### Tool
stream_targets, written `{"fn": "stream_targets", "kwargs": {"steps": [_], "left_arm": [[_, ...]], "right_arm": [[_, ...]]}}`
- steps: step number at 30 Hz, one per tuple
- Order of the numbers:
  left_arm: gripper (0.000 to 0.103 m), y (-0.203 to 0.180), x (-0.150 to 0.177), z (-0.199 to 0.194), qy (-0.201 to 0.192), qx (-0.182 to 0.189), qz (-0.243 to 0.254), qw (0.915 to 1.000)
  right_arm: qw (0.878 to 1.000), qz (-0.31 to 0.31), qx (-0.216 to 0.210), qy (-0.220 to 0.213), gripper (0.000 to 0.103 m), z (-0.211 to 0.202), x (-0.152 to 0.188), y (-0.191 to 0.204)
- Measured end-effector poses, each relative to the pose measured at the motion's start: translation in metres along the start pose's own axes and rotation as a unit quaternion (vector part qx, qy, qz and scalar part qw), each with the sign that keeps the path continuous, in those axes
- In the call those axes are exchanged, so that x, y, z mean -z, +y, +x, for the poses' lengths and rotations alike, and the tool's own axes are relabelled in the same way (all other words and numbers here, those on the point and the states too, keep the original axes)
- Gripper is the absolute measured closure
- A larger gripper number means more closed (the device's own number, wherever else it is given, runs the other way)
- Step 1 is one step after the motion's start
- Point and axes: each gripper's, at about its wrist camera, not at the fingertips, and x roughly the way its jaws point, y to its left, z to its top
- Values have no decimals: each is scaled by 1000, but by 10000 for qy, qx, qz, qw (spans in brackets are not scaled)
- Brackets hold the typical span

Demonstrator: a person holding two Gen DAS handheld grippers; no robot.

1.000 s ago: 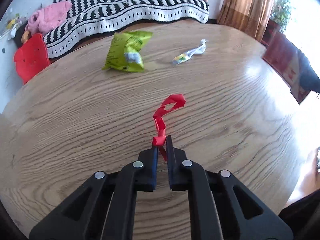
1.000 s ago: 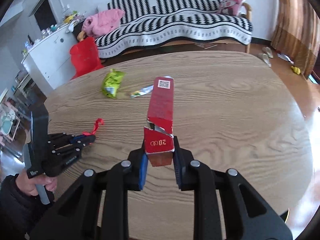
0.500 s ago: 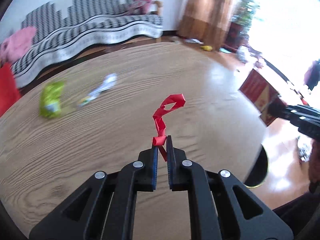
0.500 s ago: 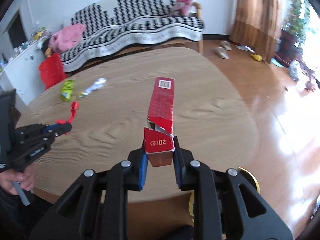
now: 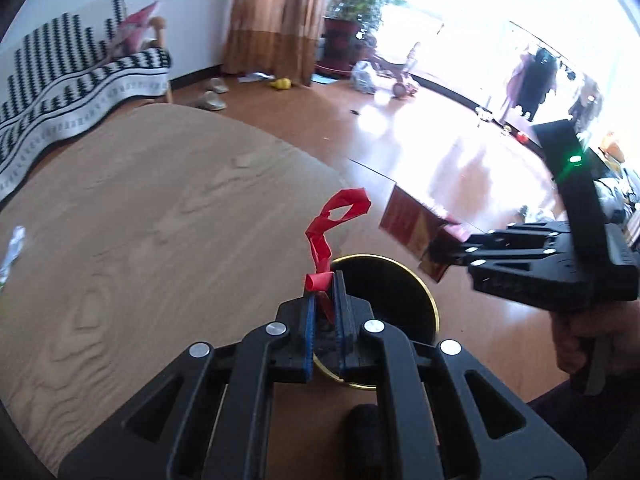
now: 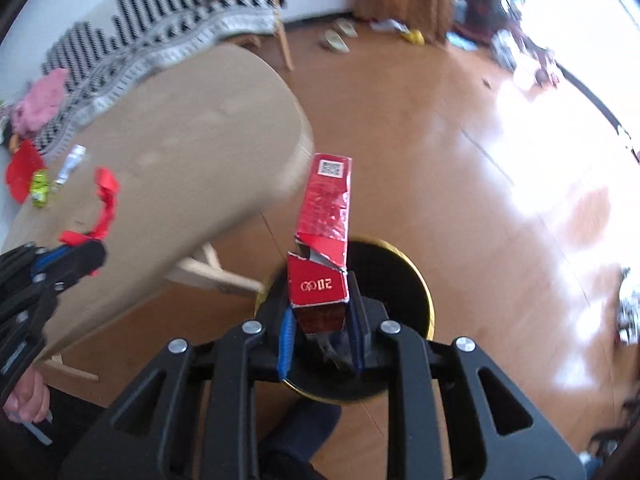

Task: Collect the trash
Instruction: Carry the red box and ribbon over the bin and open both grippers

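Left tool: clamped on the red ribbon, past the table edge.
Right tool: gripping the torn red carton above the bin.
Bin: black, gold-rimmed — on the floor beside the table.
Beyond: bare wooden floor; green packet and wrapper on the table — sofa behind.

Counter: matt wood with visible grain. Floor: glossy wood, strongly reflective. Box: shiny red card, torn. Ribbon: smooth red strip. Bin: black with a polished brass-coloured rim. Both grippers: matt black plastic, metal rivets.
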Motion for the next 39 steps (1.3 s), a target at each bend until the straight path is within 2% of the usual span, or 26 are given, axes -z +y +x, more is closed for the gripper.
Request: {"fn": "stream_targets", "kwargs": {"steps": [5,21,23,25,27,34,38,39], "left_arm": [[96,-23,-1,22,124,212,223,9994],[96,-31,-1,44,322,291,181,9989],[96,-32,-2,46,336,303,172,9988],[96,-34,-1,48,358,323,174,9987],[96,-34,-1,50,373,335,200,9985],[96,-39,2,60,519,448,202,9974],[95,-43,-3,69,601,689,209,9956],[90,-44,-4,71,609,718,206,9953]], "right_arm": [[9976,217,70,646,80,31,11,-24],[9975,191,-83,670,80,33,6,-23],[9977,276,-73,608,72,30,4,-28],[9981,350,-76,502,54,25,2,-32],[9984,395,-76,398,50,20,0,-34],[9954,951,-95,24,47,1,-6,-55],[9917,1261,-108,-221,43,-11,-8,-68],[9911,1301,-107,-257,42,-13,-8,-70]]}}
